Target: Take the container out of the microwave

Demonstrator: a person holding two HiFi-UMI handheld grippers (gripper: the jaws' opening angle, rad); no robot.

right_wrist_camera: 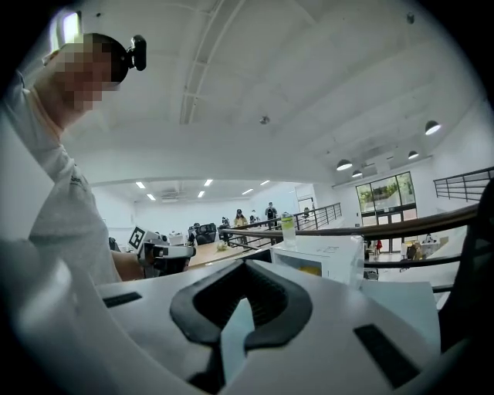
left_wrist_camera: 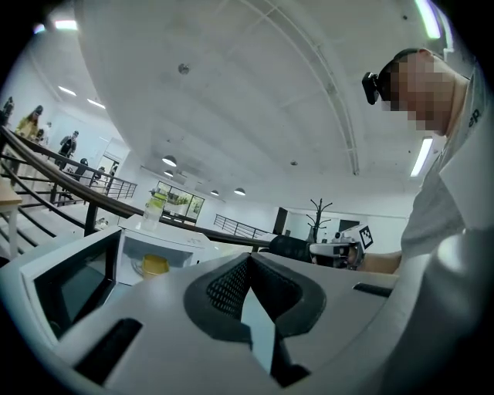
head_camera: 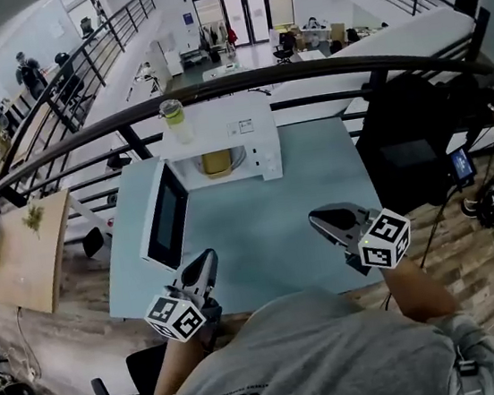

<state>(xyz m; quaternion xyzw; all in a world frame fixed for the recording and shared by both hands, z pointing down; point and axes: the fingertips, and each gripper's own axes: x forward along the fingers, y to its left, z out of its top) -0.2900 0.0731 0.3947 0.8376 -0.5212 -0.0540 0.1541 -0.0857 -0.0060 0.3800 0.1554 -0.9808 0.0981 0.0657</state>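
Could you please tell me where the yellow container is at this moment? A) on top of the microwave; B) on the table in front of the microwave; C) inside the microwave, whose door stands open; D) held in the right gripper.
C: the yellow container sits in the cavity of the microwave, and the door is swung open.

Lighting is bright and even in all three views: strip lights (left_wrist_camera: 421, 156) high above the left claw (left_wrist_camera: 248, 258), round downlights (right_wrist_camera: 345, 164) up and right of the right claw (right_wrist_camera: 245, 266), daylight through glazed doors (head_camera: 243, 7) far beyond both. The worktop (head_camera: 278, 224) ahead of the claws is evenly lit, shadows soft. Strong fisheye bending and black corners throughout; each claw's body, close to its lens, reads soft, and distant areas in the head view are slightly smeared.
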